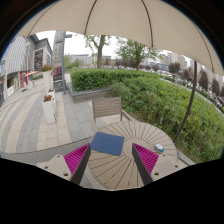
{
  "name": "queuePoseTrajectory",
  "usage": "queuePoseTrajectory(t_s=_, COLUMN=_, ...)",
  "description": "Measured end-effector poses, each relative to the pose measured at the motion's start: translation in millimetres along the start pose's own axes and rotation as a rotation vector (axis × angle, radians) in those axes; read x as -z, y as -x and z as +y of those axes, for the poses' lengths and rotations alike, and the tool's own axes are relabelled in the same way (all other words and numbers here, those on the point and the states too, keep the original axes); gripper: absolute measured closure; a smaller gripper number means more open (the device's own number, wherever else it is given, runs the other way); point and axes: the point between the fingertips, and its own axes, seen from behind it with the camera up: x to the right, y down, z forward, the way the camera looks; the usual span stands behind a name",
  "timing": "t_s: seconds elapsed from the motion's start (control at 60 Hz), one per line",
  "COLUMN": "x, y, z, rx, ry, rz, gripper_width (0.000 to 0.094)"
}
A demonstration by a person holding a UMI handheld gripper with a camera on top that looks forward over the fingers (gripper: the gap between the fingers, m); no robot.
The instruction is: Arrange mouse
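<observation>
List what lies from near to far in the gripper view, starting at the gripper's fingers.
Open gripper with nothing between its fingers → blue mouse pad on the round wooden table → wooden chair → green hedge → trees and buildings.

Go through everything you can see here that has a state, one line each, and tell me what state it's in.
gripper: open, fingers apart, holding nothing.
mouse pad: lying flat on the table, between and just ahead of the fingers, nothing on it.
round table: upright, wooden slats.
small object: resting at the table's edge beyond the right finger; too small to identify.
parasol: opened overhead.
chair: upright beyond the table, unoccupied.
</observation>
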Motion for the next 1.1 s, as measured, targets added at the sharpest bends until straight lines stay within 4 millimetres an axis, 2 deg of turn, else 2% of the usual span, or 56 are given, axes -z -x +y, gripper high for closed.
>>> queuePoseTrajectory(t_s=0.117, x=-5, y=-13, z=11, rx=-0.015, ry=0.018, rz=0.022, gripper_width=0.0085)
queuePoseTrajectory(t_s=0.3, x=-23, y=-59, z=43, rx=-0.037, ry=0.060, rz=0.096, gripper_width=0.0085)
queuePoseTrajectory(t_s=0.4, x=-31, y=-77, z=57, rx=-0.050, ry=0.084, rz=0.107, gripper_width=0.0082)
queuePoseTrajectory(t_s=0.633, x=-44, y=-143, z=83, rx=-0.078, ry=0.090, rz=0.204, gripper_width=0.0081)
queuePoseTrajectory(t_s=0.8, x=-56, y=-187, z=111, rx=-0.083, ry=0.126, rz=0.262, gripper_width=0.0079)
queuePoseTrajectory(t_s=0.983, x=-81, y=-232, z=139, rx=-0.088, ry=0.127, rz=0.313, gripper_width=0.0083)
queuePoseTrajectory(t_s=1.05, x=-96, y=-248, z=152, rx=-0.098, ry=0.122, rz=0.324, gripper_width=0.0081)
queuePoseTrajectory(t_s=1.1, x=-109, y=-256, z=153, rx=-0.103, ry=0.107, rz=0.322, gripper_width=0.0081)
